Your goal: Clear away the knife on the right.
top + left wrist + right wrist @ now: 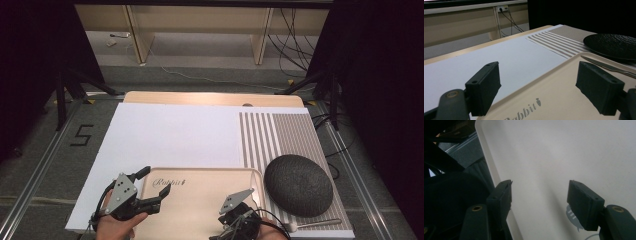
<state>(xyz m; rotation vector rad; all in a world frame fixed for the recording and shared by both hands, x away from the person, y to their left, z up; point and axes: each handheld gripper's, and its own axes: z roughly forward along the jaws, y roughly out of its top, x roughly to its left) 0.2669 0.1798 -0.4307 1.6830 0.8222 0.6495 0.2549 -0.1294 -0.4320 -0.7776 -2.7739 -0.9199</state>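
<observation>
While both grippers hang over the near end of the tan tray (200, 200), nothing is held yet, so the job looks like getting a good hold on that tray. It lies at the near edge of the table, partly on the white sheet (170, 135), with its right side next to the striped mat (280, 135). The left gripper (147, 187) sits at the tray's near left corner, and its jaws stand wide apart with nothing between them. In the left gripper view you can see the word printed on the tray just past those jaws. The right gripper (240, 220) is at the near right part of the tray, and its jaws are apart too, pointing down at the tray's flat floor beside its right rim. To do this well, I think each gripper should slide to a rim so that one jaw goes under the lip and one goes on top. Then both should squeeze at about the same time. The two holds should be across from each other so the tray stays level. Watch the right side. The dark round plate (298, 185) is just beside the tray there, and a fork (320, 223) lies near it, so the right gripper has little room and could bump them.
</observation>
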